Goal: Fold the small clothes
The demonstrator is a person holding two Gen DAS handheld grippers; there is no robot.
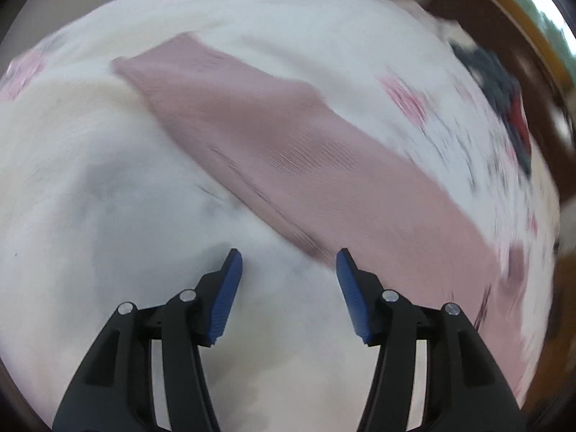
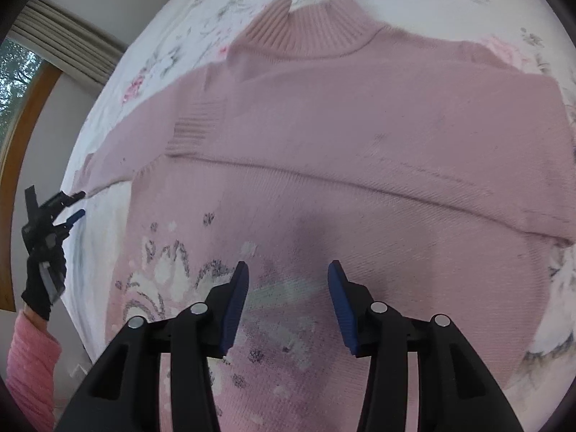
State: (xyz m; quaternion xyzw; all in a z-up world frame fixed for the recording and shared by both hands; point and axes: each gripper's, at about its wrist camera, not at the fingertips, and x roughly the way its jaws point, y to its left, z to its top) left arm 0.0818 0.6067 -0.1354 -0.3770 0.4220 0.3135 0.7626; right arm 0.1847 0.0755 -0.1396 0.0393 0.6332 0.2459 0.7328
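A small pink knitted sweater (image 2: 360, 151) lies flat on a floral bedsheet (image 2: 169, 50), its ribbed collar (image 2: 306, 25) at the far side. One sleeve is folded across the chest. A white and grey pattern (image 2: 172, 277) shows on the lower front. My right gripper (image 2: 288, 270) hovers open just above the sweater's lower body, nothing between its fingers. In the left wrist view, a pink sleeve (image 1: 280, 151) stretches diagonally across the sheet. My left gripper (image 1: 288, 257) is open over bare white sheet beside the sleeve's edge. The left gripper (image 2: 77, 203) also shows at the far left in the right wrist view.
The bed fills both views, with a white floral sheet (image 1: 108, 198). Dark blue and red clothes (image 1: 504, 90) lie near the bed's far right edge. A wooden window frame (image 2: 21, 126) and blind stand beyond the bed. A gloved hand (image 2: 43, 273) with a pink sleeve holds the left gripper.
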